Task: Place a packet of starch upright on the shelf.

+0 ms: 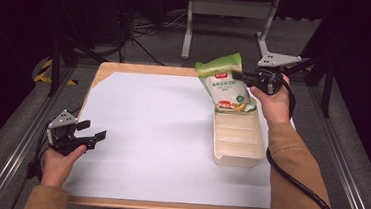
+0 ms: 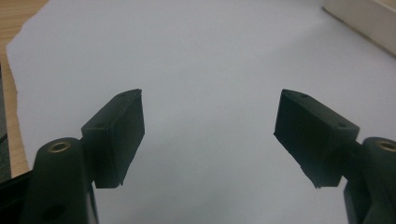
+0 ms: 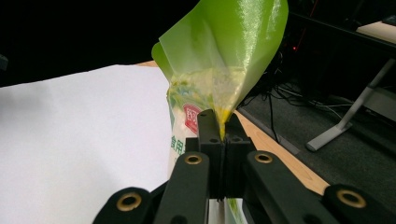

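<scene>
While the right gripper (image 1: 240, 78) pinches the green pouch (image 1: 226, 86) by its edge above the far end of the cream tray (image 1: 237, 156), lower it slowly and squarely inside; left gripper (image 1: 92, 130) waits wide open, near left

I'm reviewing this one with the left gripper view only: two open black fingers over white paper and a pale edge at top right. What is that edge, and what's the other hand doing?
Observer: The pale edge is a cream tray with ribbed compartments, lying on the white sheet toward the table's right side.
Operator: Anything in it?
Observer: A green pouch stands tilted, its bottom at the tray's far end.
Operator: Is it held?
Observer: Yes. In the right gripper view the right gripper is shut on the pouch's edge.
Operator: And my gripper?
Observer: The left gripper sits near the table's front left, fingers apart, nothing between them.
</scene>
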{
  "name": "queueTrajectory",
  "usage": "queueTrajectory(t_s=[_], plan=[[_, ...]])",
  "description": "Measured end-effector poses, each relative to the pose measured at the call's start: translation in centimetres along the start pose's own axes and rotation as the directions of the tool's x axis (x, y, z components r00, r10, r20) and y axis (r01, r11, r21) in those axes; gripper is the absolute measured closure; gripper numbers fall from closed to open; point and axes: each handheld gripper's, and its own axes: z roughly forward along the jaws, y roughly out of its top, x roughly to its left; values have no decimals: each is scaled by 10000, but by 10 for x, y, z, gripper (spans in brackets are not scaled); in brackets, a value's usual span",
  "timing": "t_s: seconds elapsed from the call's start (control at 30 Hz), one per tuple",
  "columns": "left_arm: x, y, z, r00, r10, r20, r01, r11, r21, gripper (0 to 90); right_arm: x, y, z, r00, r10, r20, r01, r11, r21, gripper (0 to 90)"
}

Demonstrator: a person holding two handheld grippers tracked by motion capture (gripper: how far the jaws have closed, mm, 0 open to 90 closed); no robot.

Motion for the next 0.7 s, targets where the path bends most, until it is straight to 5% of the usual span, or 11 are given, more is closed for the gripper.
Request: queueTrajectory(t_s=[0.37,0.7], plan=[[1,0,1,10000,-4,12,3,10000,64,248,-8,-20,12,9993,299,-202,-295,9994,196,888],[0,0,2,10000,-6,23,5,10000,88,247,-17,-36,4,9970,764,-79,-763,9970,95,887]])
